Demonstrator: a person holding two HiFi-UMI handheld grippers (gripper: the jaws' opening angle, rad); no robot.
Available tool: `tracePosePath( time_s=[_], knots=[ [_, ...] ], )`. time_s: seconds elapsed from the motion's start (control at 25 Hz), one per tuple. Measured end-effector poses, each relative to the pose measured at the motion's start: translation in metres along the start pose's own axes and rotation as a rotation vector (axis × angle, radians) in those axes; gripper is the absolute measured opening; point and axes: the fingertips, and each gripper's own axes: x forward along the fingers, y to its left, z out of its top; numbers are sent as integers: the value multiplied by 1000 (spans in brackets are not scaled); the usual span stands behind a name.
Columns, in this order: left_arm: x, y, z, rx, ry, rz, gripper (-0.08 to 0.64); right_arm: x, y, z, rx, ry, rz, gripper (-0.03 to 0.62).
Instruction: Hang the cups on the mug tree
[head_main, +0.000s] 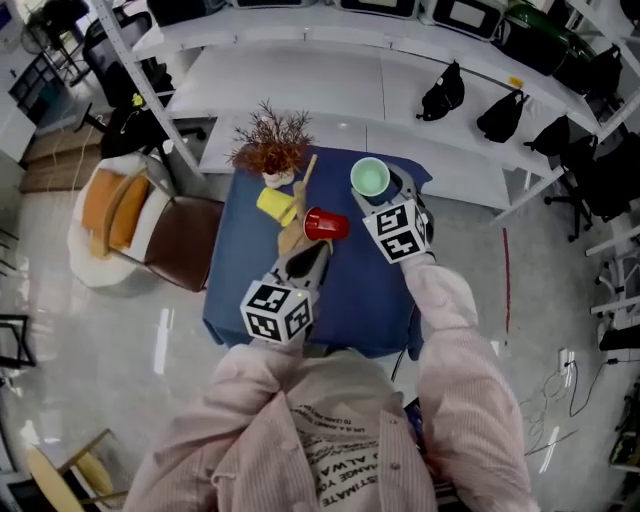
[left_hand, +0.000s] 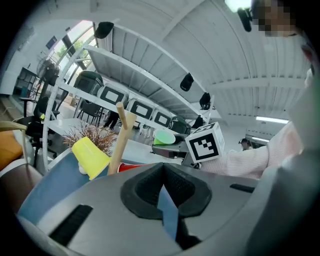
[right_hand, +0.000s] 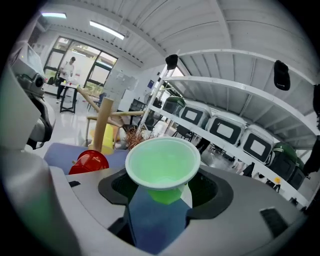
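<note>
A wooden mug tree (head_main: 297, 205) stands on the blue table (head_main: 345, 305). A yellow cup (head_main: 277, 204) and a red cup (head_main: 325, 223) hang on it. My right gripper (head_main: 386, 196) is shut on the base of a green cup (head_main: 370, 178), mouth up, to the right of the tree and above the table's far edge. In the right gripper view the green cup (right_hand: 162, 165) sits between the jaws, with the red cup (right_hand: 89, 161) and the tree (right_hand: 102, 125) to the left. My left gripper (head_main: 316, 250) is shut and holds nothing, just in front of the tree.
A dried plant (head_main: 272, 145) in a small vase stands behind the tree. A brown chair (head_main: 180, 240) and an orange-cushioned seat (head_main: 110, 210) are left of the table. White tables with black bags (head_main: 443, 92) lie beyond.
</note>
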Motion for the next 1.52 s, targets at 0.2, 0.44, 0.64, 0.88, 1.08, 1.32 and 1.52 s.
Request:
tracePosePath(
  time_s=[0.2, 0.44, 0.64, 0.88, 1.08, 1.32, 1.52],
  knots=[
    [-4, 1, 1, -15, -36, 70, -2, 14, 4, 13, -61, -23, 72, 298],
    [-12, 2, 0, -19, -60, 148, -2, 27, 9, 25, -125, -37, 141, 298],
    [-19, 5, -3, -39, -87, 209, -2, 41, 20, 35, -223, -46, 199, 298],
    [-22, 6, -3, -51, -110, 248, -2, 53, 29, 47, -315, -52, 239, 298],
    [-26, 9, -2, -54, -122, 272, -2, 58, 38, 56, -427, -61, 268, 298],
    [-29, 14, -1, -63, -131, 295, -2, 58, 48, 68, -611, -88, 286, 298],
    [-30, 16, 0, -68, -137, 303, -2, 56, 58, 78, -747, -119, 295, 298]
  ],
)
